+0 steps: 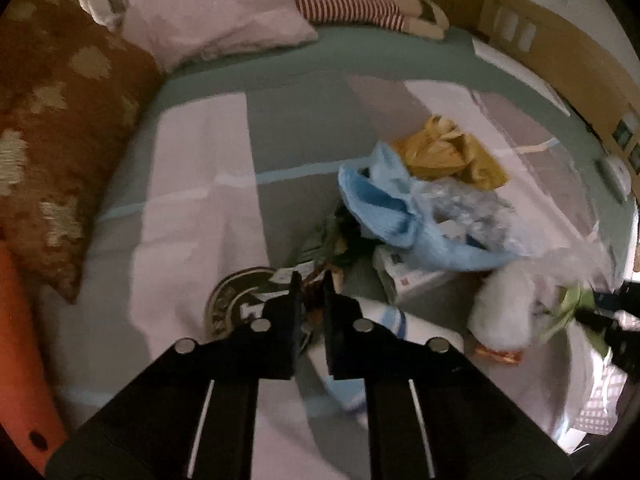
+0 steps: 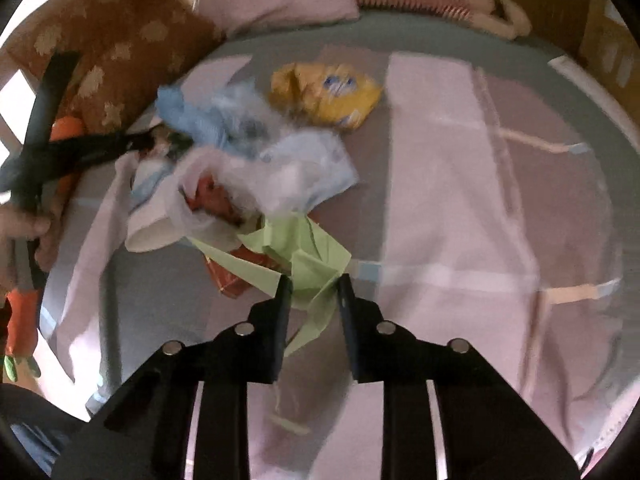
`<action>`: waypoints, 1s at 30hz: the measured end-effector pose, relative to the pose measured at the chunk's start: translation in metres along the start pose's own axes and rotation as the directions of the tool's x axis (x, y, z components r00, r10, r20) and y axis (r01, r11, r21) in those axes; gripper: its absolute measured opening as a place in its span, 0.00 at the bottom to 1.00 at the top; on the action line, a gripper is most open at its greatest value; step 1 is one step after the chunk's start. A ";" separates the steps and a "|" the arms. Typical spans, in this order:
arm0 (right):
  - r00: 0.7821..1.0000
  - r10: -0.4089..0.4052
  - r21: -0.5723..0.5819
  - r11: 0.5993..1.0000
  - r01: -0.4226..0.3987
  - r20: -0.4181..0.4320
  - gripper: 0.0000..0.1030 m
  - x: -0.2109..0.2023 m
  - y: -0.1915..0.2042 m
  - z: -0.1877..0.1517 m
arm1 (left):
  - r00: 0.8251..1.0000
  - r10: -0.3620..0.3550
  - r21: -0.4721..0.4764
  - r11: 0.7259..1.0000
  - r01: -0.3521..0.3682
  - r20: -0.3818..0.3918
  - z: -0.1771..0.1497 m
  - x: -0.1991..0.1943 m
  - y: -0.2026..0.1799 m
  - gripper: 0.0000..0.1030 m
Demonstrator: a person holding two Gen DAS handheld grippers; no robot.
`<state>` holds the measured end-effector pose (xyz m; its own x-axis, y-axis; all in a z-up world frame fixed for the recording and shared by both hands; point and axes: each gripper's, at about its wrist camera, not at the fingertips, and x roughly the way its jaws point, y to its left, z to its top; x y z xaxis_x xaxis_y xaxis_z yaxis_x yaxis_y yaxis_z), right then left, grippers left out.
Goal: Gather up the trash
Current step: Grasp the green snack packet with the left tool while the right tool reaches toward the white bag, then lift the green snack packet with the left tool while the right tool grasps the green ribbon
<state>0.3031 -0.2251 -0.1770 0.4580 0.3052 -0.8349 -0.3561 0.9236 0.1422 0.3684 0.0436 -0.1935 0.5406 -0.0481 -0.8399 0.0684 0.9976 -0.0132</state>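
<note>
A heap of trash lies on the bed: a blue plastic bag [image 1: 384, 208], a yellow wrapper [image 1: 448, 152], clear plastic [image 1: 472, 208], a white box [image 1: 404, 280] and a white paper cup [image 1: 500, 316]. My left gripper [image 1: 311, 280] is shut on a dark crumpled wrapper [image 1: 316, 300] at the heap's near edge. My right gripper [image 2: 314, 282] is shut on a light green paper [image 2: 304, 252] that hangs from the heap, beside an orange packet [image 2: 230, 280]. The blue bag [image 2: 200, 120] and yellow wrapper [image 2: 328, 96] also show in the right wrist view. The left gripper shows there at the left [image 2: 136, 144].
The bed has a quilt [image 1: 200, 200] of pink and grey-green patches. A brown patterned cushion [image 1: 52, 128] lies at the left, a pink pillow [image 1: 216, 12] and a striped soft toy [image 1: 360, 8] at the head. A wooden headboard [image 1: 560, 40] runs along the right.
</note>
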 end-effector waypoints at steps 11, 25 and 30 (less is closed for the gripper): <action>0.948 -0.007 0.159 0.986 -0.046 0.319 0.16 -0.117 -0.016 -0.019 | 0.949 -0.024 -0.125 0.990 0.067 0.316 -0.036 -0.184 -0.022 0.08; 0.991 -0.131 0.111 0.985 0.131 -0.008 0.65 -0.006 -0.033 -0.029 | 0.922 -0.086 -0.106 0.985 0.135 0.379 -0.116 -0.223 -0.075 0.08; 0.993 -0.075 0.109 0.990 0.084 -0.088 0.32 0.013 -0.037 -0.033 | 0.926 -0.103 -0.098 0.984 0.149 0.364 -0.114 -0.219 -0.071 0.08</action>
<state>0.2954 -0.2631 -0.2103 0.4101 0.2135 -0.8867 -0.2255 0.9658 0.1282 0.1492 -0.0110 -0.0706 0.7985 -0.1661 -0.5787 0.0652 0.9794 -0.1912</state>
